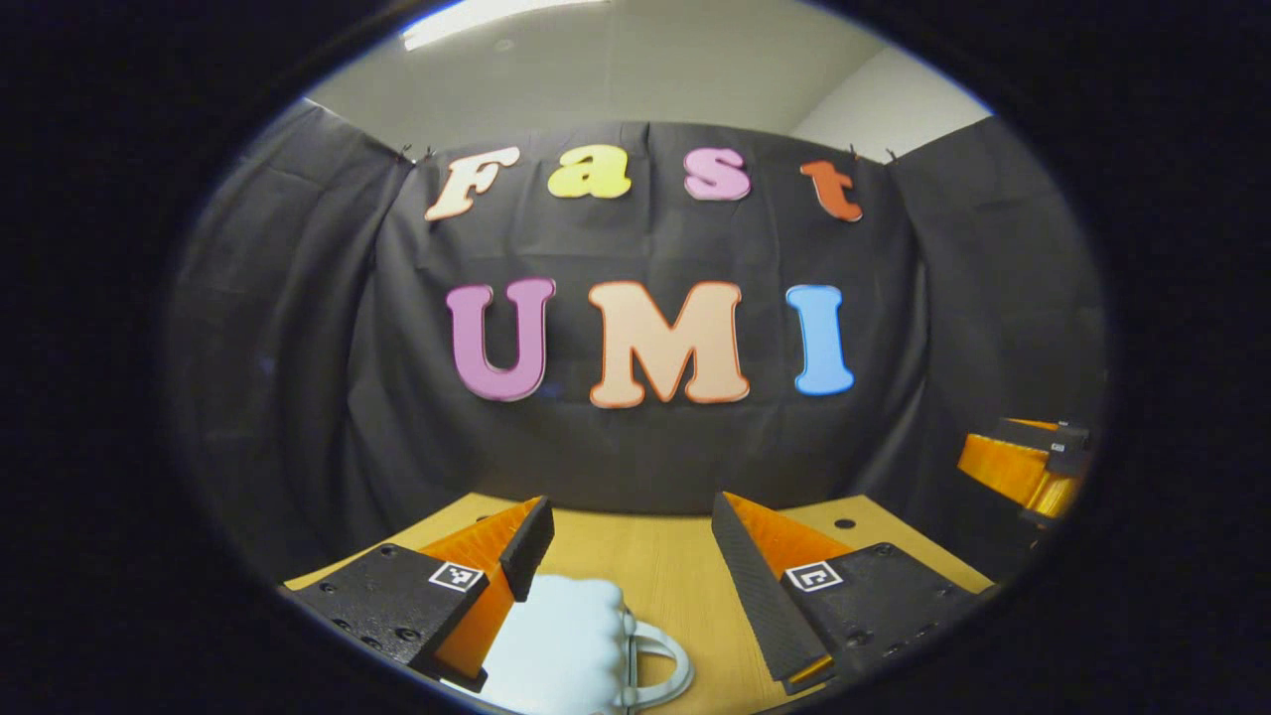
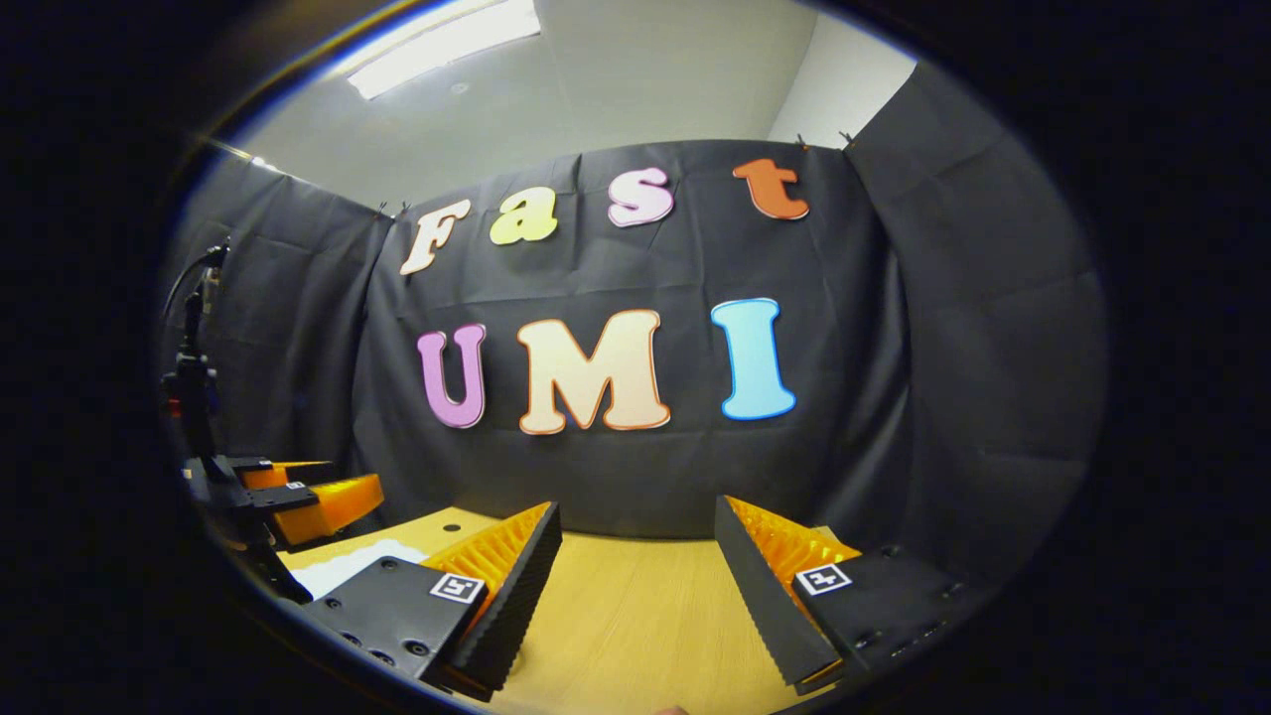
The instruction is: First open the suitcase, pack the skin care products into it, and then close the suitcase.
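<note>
- The suitcase [image 1: 571, 645] is, I judge, the pale ribbed shell with a looped handle [image 1: 663, 663] at the near edge of the surface [image 1: 665, 571]; little of it is visible, so I cannot tell whether the lid is shut or open.
- In the right gripper view a white patch [image 2: 348, 568] lies low at the left on the surface [image 2: 635, 616], probably the same case seen from the side.
- No skin care products can be made out from here.
- The left gripper [image 1: 631, 541] hangs just above and behind the case, its jaws spread wide with nothing between them; its left finger overlaps the shell's top, though whether it touches I cannot tell.
- That placement suits a reach down to the handle or lid, so the opening step looks not yet begun.
- The right gripper [image 2: 637, 551] is held level over bare wood, jaws likewise wide apart and empty, beside the case, not over it.
- Each view catches the other gripper off to its side: the right gripper [image 1: 1023, 462] to the right, the left gripper [image 2: 298, 501] to the left, so both are poised together, likely to share the lid work.
- Beyond the far edge hangs the booth's black cloth.
</note>
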`<state>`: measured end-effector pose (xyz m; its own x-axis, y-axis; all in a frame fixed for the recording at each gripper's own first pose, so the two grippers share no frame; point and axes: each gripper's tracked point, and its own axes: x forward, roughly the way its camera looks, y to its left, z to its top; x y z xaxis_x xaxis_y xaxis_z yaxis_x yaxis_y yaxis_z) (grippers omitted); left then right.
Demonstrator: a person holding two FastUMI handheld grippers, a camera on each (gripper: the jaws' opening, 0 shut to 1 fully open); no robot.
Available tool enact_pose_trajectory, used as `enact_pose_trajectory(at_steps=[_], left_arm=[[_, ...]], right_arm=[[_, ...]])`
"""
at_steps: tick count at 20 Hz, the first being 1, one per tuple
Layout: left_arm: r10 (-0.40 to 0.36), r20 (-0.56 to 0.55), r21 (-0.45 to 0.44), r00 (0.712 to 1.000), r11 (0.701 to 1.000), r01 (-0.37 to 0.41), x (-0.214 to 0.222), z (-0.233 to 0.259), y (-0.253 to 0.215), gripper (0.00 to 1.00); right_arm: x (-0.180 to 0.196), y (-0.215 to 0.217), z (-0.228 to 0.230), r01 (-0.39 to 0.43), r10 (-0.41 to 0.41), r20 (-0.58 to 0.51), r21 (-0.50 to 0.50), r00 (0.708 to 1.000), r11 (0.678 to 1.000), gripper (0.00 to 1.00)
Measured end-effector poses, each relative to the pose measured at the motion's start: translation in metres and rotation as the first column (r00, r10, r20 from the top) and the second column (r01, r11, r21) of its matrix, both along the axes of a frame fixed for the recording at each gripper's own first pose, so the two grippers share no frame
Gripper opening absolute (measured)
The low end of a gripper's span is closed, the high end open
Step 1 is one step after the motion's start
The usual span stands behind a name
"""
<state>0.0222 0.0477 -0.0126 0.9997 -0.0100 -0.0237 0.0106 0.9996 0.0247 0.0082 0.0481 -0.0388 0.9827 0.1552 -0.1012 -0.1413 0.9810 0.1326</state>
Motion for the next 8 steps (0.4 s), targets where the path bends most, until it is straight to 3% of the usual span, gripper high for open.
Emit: enact_pose_trajectory(at_steps=[4,8], left_arm=[[-0.017,0.031,0.018,0.999,1.0,0.017,0.002,0.015,0.008,0.94],[-0.026,-0.005,0.005,1.0,1.0,0.026,0.005,0.005,0.016,0.94]], right_arm=[[0.002,0.019,0.019,0.002,-0.004,0.043,0.032,0.999,0.999,0.98],[0.003,0.031,0.028,-0.003,0.004,0.088,-0.004,0.996,1.0,0.98]])
